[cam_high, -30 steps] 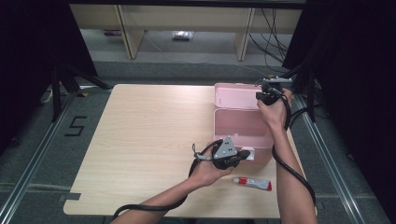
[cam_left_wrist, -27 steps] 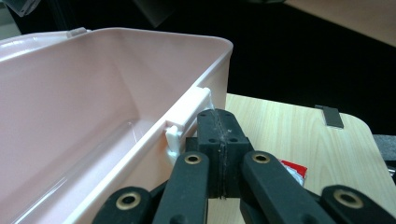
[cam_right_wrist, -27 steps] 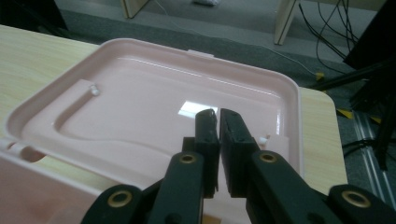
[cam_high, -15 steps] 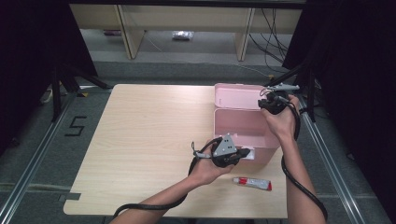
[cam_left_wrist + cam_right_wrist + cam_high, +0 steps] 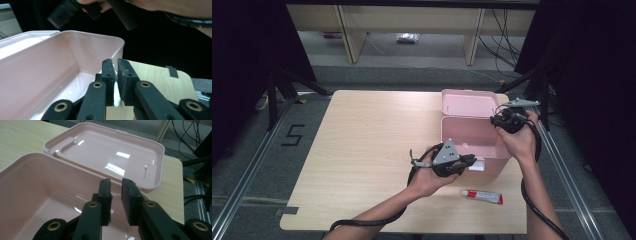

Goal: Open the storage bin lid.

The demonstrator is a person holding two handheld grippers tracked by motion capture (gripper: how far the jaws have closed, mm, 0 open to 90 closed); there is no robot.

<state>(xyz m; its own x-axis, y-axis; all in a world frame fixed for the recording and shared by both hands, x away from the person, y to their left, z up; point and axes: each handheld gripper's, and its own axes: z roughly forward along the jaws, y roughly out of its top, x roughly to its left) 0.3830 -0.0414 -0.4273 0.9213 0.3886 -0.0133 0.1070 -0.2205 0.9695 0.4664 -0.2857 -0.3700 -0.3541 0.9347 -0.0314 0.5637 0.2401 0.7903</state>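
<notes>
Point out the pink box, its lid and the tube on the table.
box point(image 5: 472, 132): high view, inner floor of the open pink box.
lid point(image 5: 112, 152): right gripper view, glossy inside face of the opened lid.
tube point(image 5: 482, 196): high view, white body of the tube, near the table's front edge.

Box front wall: partly covered in the high view by the left gripper point(image 5: 464, 162) held against the pink box point(image 5: 472, 135).
White piece at the rim: squeezed between the left jaws in the left gripper view point(image 5: 115, 82); possibly a latch or label, but too little is exposed to tell.
Box near end: cut off by the lower edge of the right gripper view.
Tube print: the small tube point(image 5: 482, 196) on the table is too small to be read.
Right gripper point(image 5: 507, 120): jaw tips hidden behind the hand in the high view.
</notes>
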